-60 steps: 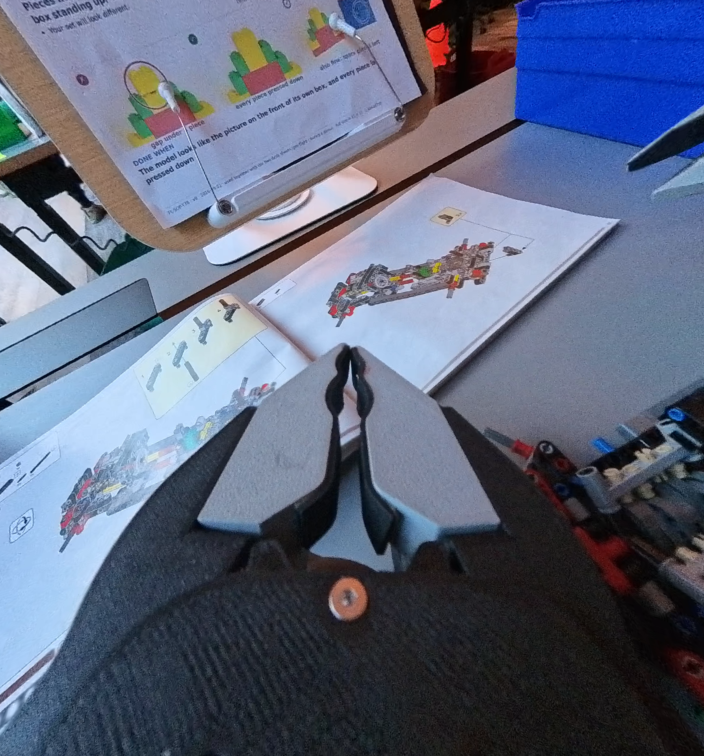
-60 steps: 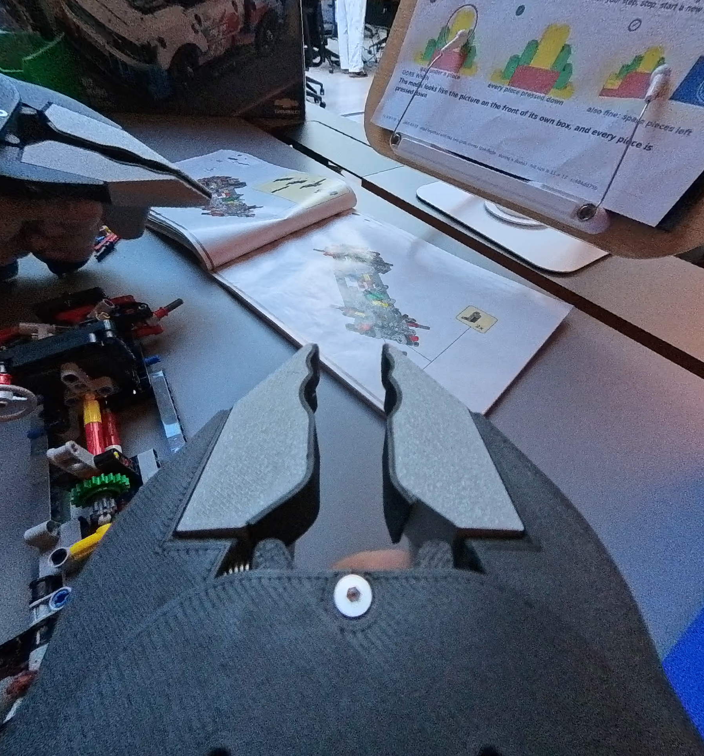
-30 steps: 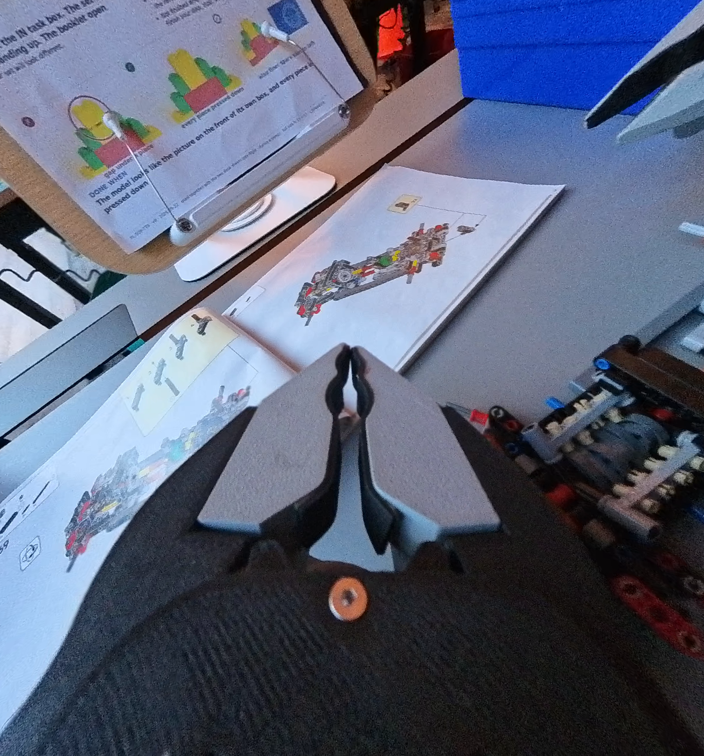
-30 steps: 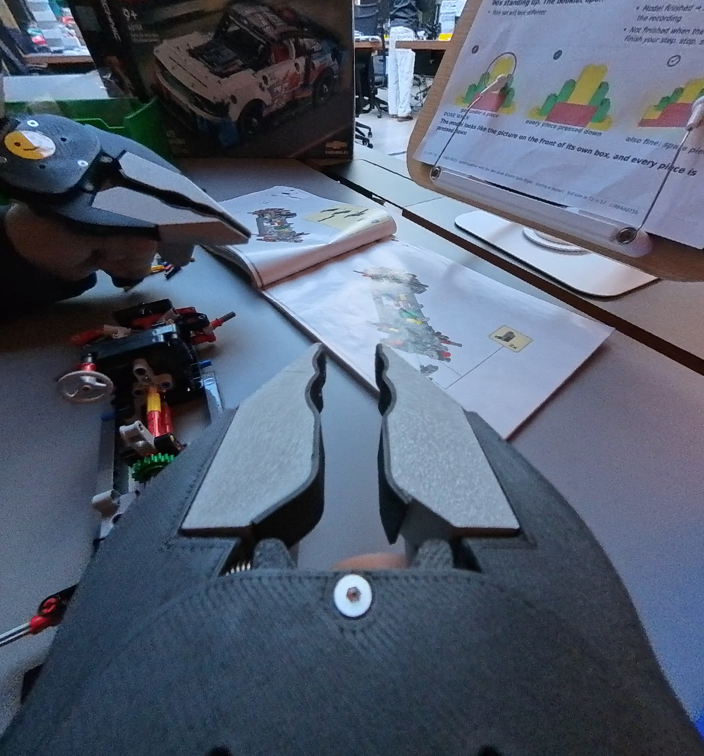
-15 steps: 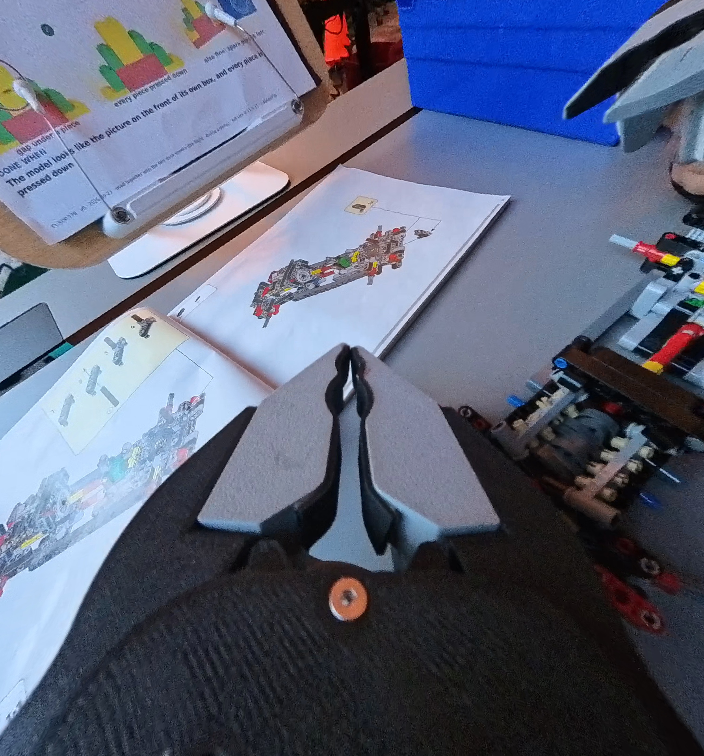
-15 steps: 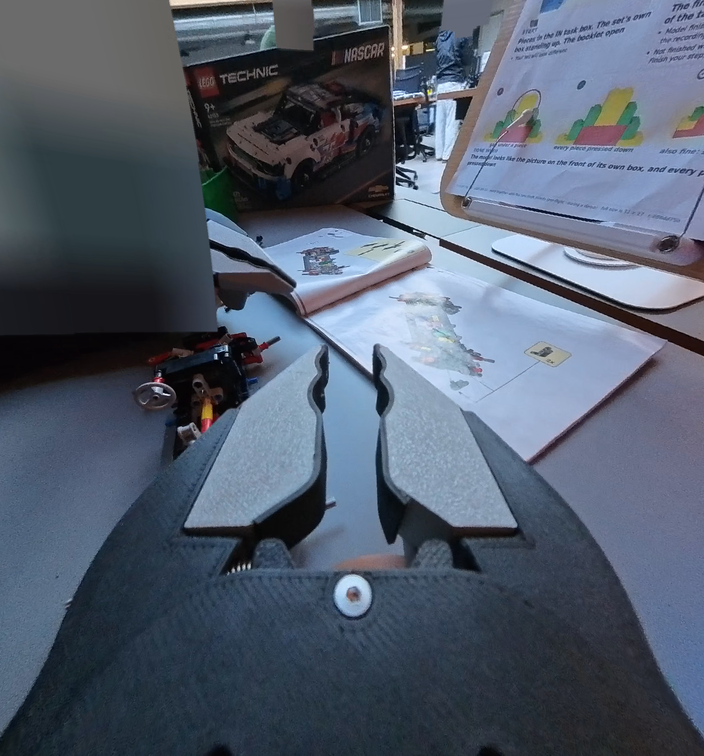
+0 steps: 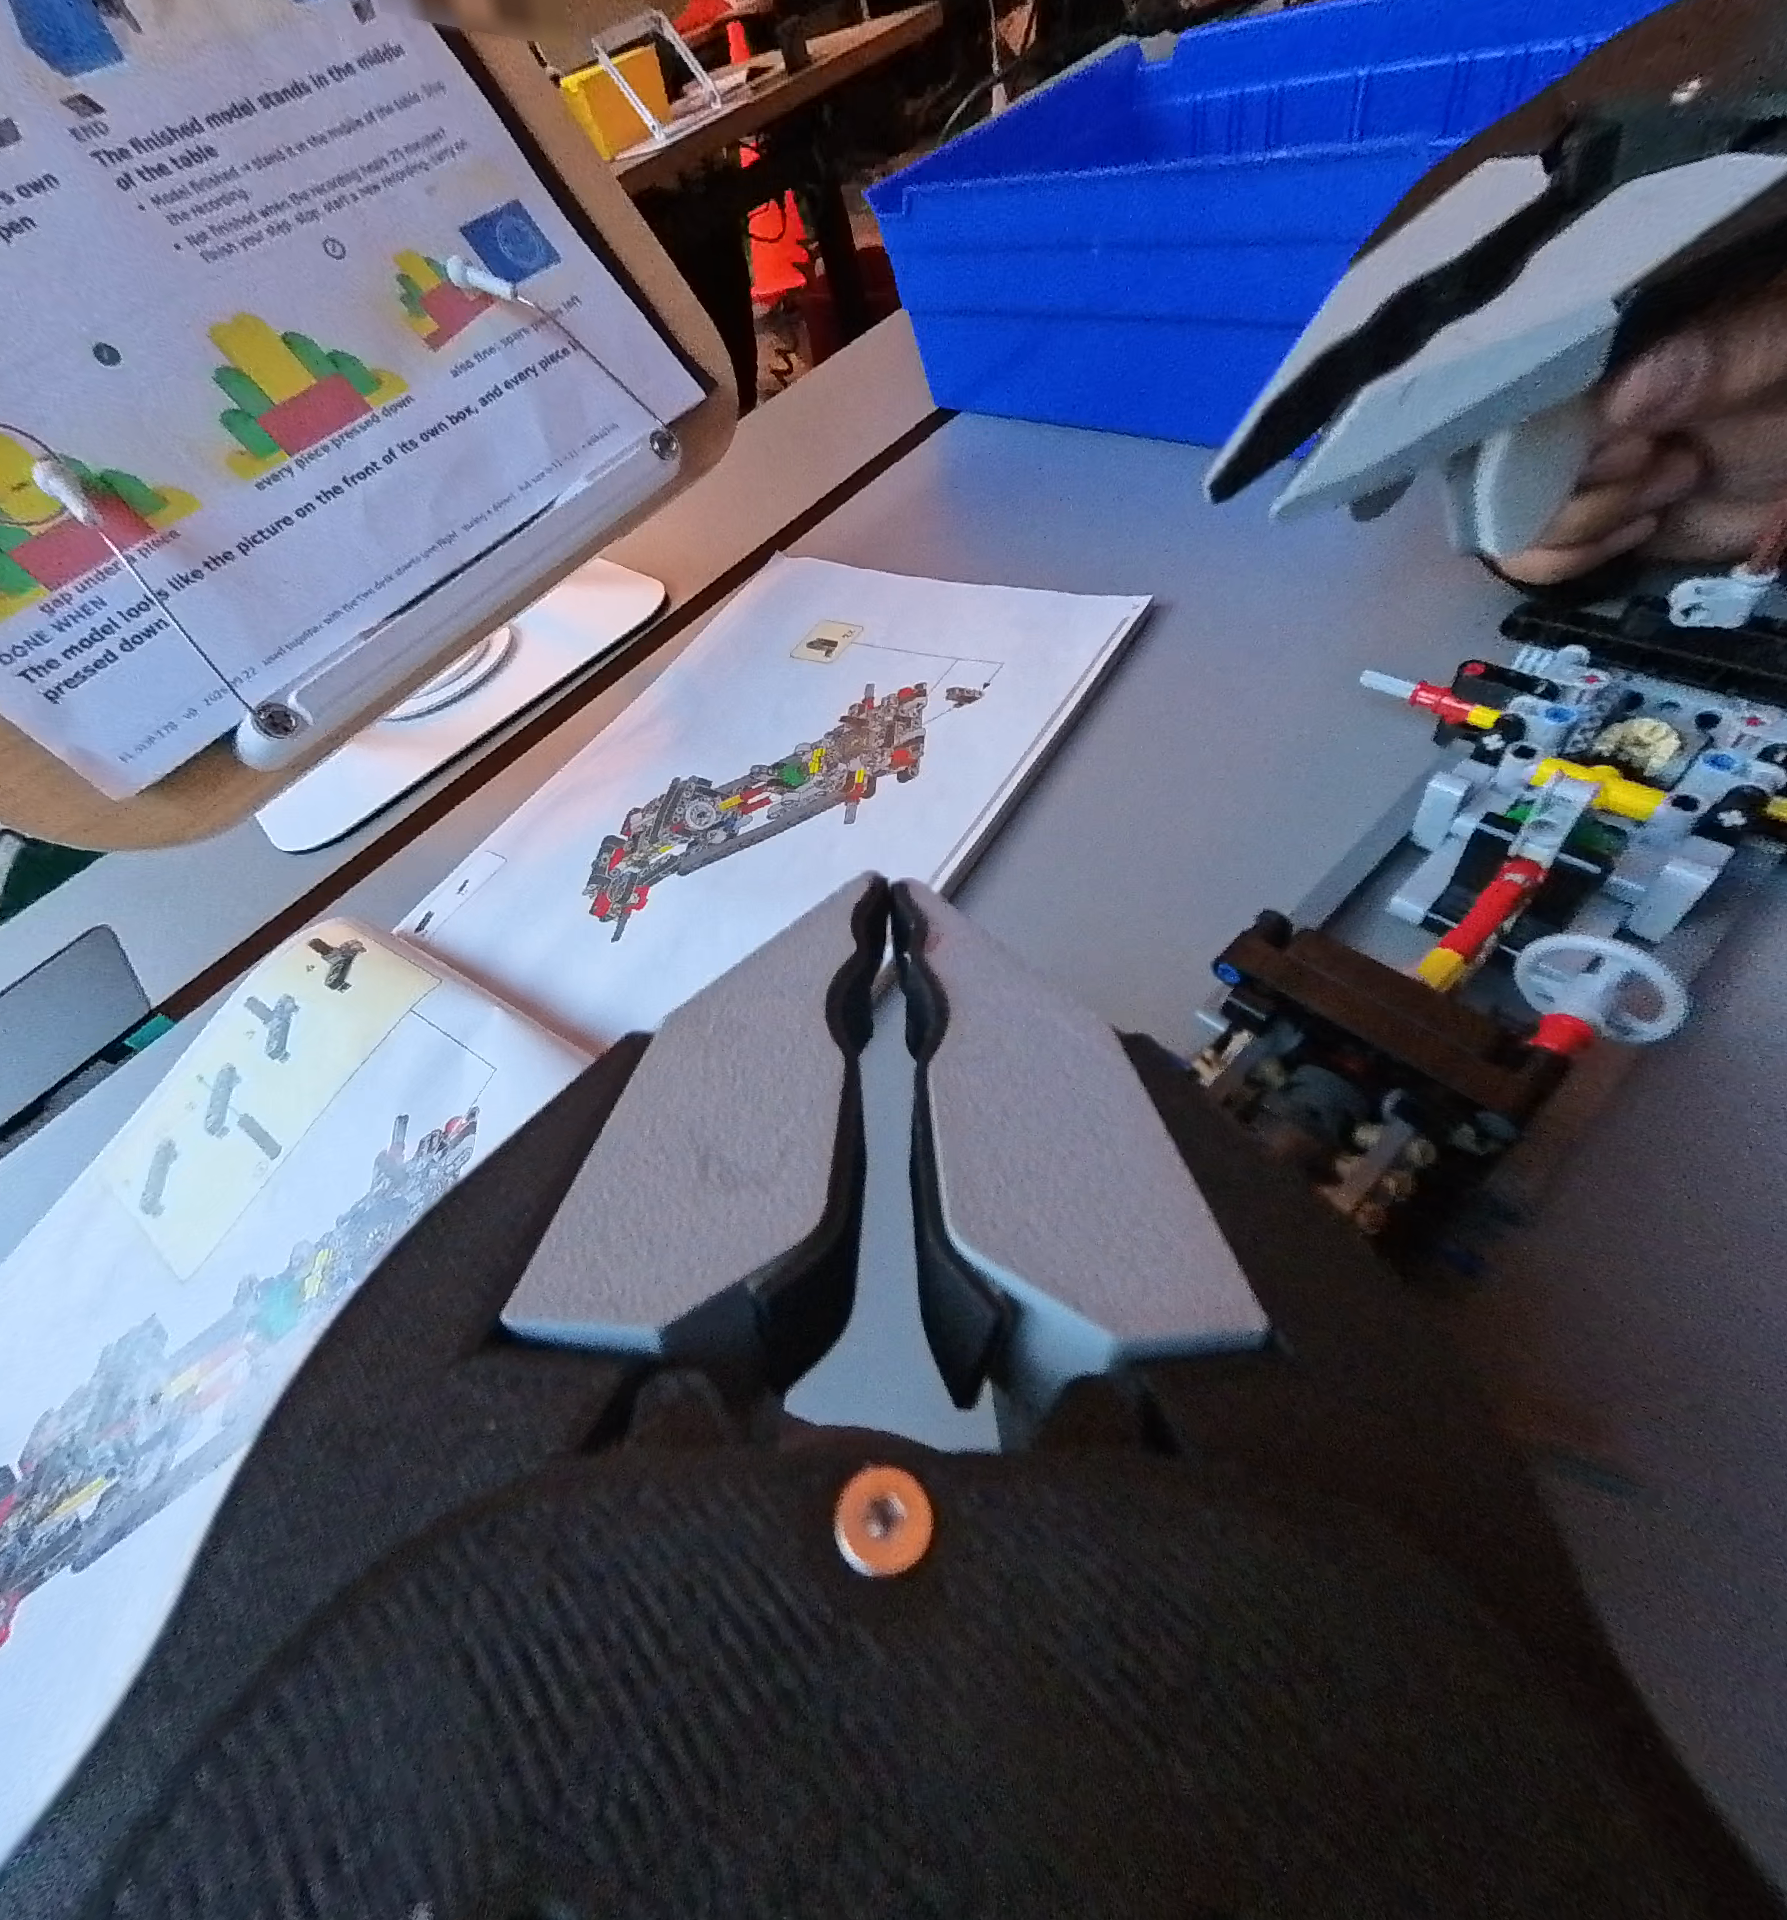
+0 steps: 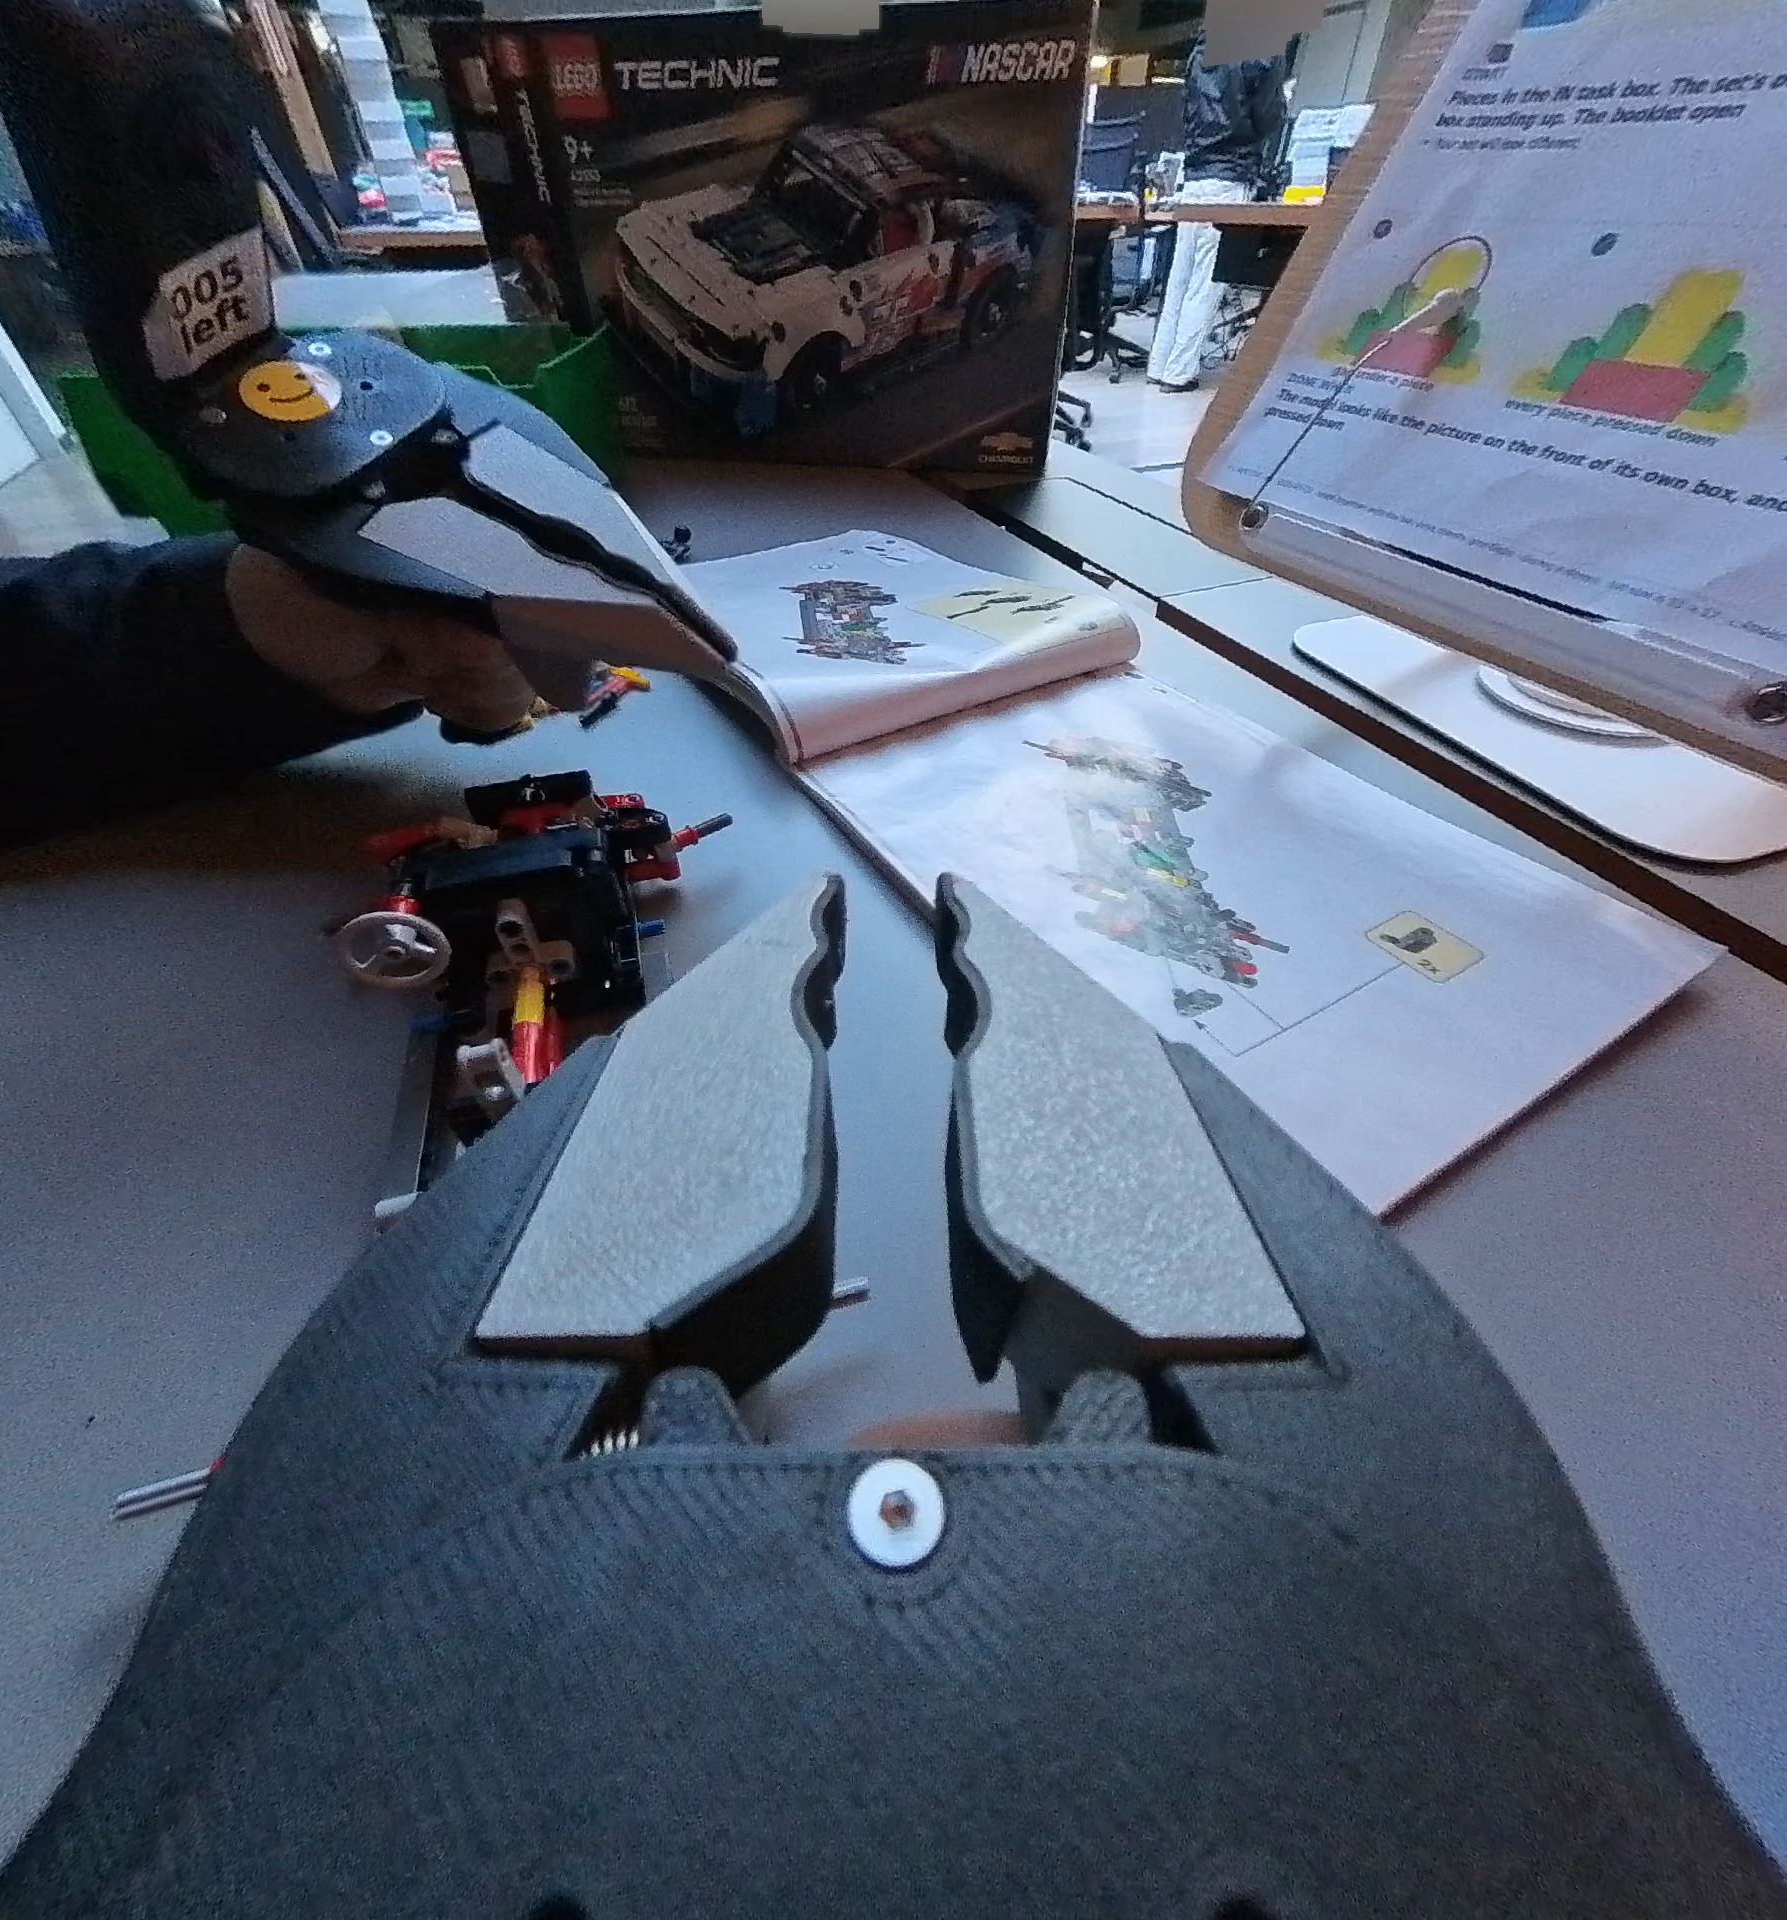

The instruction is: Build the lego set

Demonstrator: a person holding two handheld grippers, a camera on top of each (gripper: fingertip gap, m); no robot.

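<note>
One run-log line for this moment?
left gripper: shut, empty, over open instruction booklet | right gripper: open, empty, above grey table | part-built brick chassis: untouched

Two wrist cameras low over a grey table point(image 7: 1232, 540), facing forward, converging from either side, both showing the open booklet point(image 7: 868, 727).

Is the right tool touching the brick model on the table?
Apart. In the left wrist view the right tool hangs above bare table, clear of the brick model; nothing sits between its fingers.
</note>
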